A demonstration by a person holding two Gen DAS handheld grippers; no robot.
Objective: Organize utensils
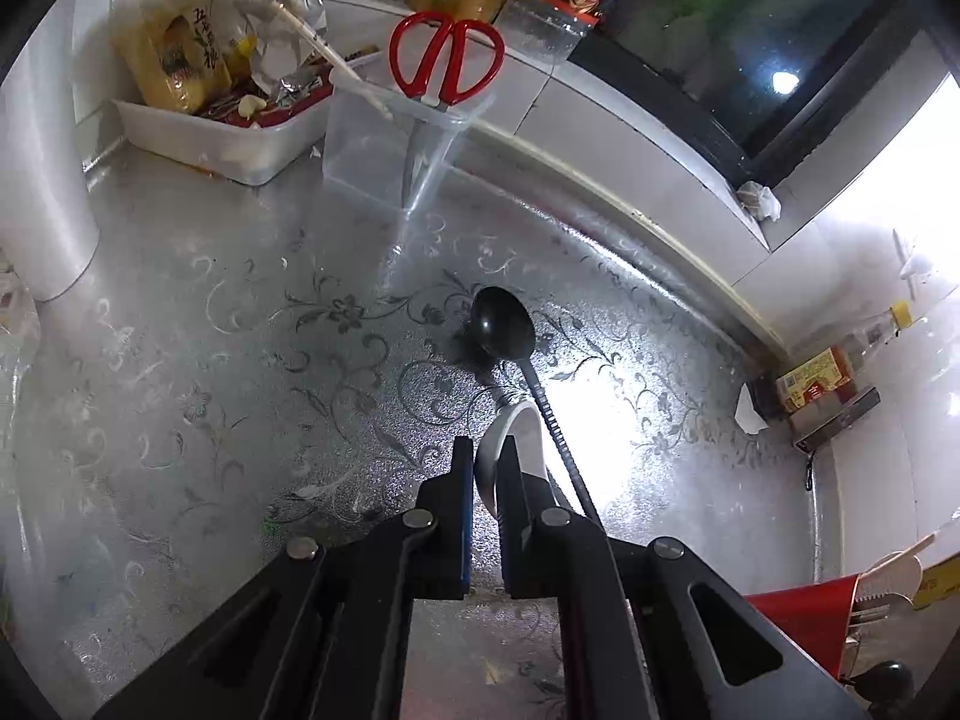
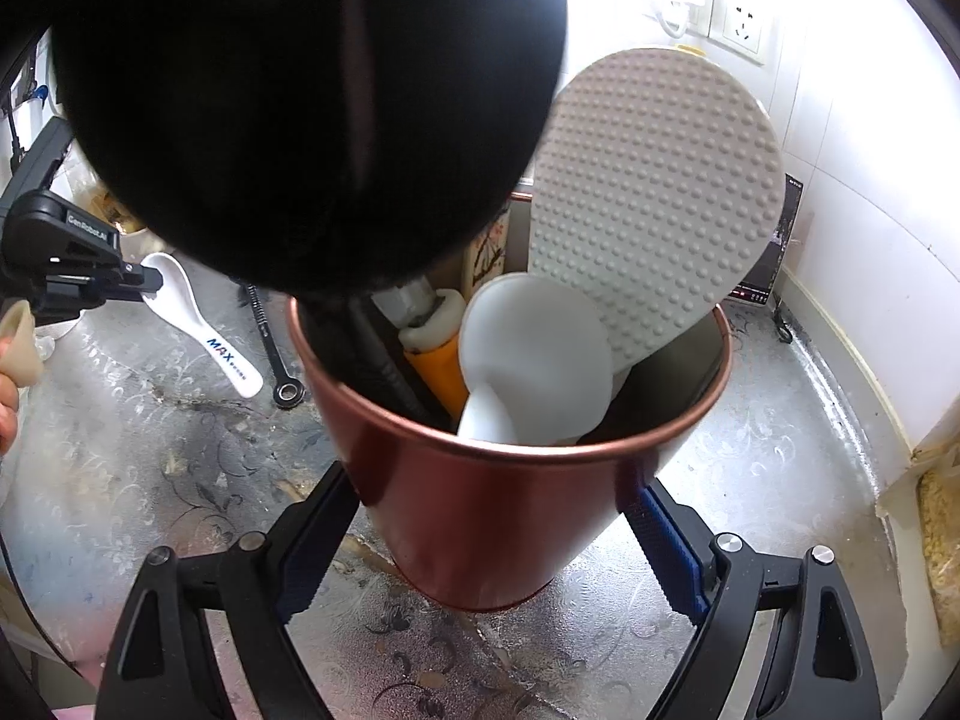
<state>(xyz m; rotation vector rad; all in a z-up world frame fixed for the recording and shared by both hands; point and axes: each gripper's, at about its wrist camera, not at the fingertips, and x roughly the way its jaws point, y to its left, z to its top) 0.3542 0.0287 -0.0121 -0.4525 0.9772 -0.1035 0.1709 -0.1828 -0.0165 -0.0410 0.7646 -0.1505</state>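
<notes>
With several utensils already in the red cup (image 2: 510, 516) clamped by the right claw (image 2: 489, 531), the left claw (image 1: 483, 468) pinches a white soup spoon (image 1: 510, 438); the black ladle (image 1: 504, 324) ahead remains on the counter (image 1: 210, 360).

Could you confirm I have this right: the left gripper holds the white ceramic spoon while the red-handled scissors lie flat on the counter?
Not quite. The red-handled scissors stand upright in the clear plastic container, as the left wrist view shows. The left gripper does hold the white ceramic spoon.

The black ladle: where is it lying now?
In the left wrist view the black ladle lies on the patterned counter, just right of the white spoon that the left gripper holds.
</notes>
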